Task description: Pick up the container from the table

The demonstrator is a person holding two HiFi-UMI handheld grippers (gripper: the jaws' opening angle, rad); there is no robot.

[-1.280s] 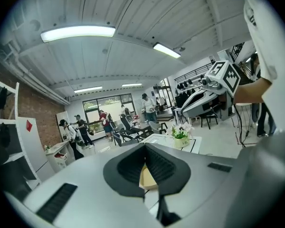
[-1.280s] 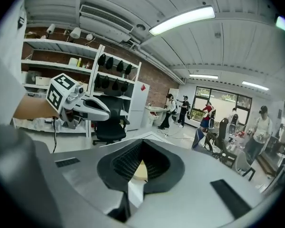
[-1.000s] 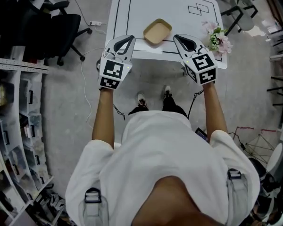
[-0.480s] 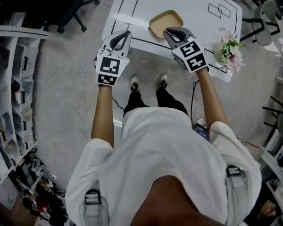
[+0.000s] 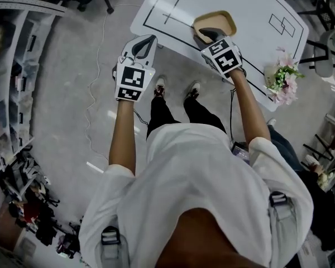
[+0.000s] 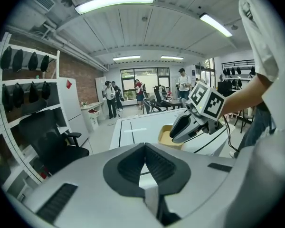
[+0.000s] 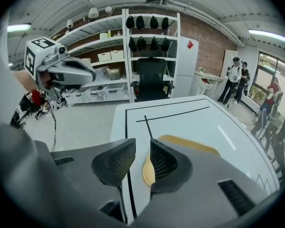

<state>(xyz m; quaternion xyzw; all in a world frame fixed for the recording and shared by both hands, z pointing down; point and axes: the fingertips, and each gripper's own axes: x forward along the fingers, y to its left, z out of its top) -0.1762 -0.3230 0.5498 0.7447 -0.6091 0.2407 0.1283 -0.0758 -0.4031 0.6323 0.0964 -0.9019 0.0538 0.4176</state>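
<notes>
Sitting on the table point(image 5: 257, 10), container point(image 5: 218, 20) lies below right tongs point(image 7: 142, 147), newly parted, empty; left tongs point(image 6: 145, 147) together.

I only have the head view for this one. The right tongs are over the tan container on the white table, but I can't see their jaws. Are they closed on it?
Observer: No. In the right gripper view the right tongs have their jaws apart, having just been opening. Nothing is pressed between them. The container shows its near rim just past the gap.
Operator: And the left ones, out over the floor?
Observer: In the left gripper view the left tongs have their jaws together with nothing between them.
</notes>
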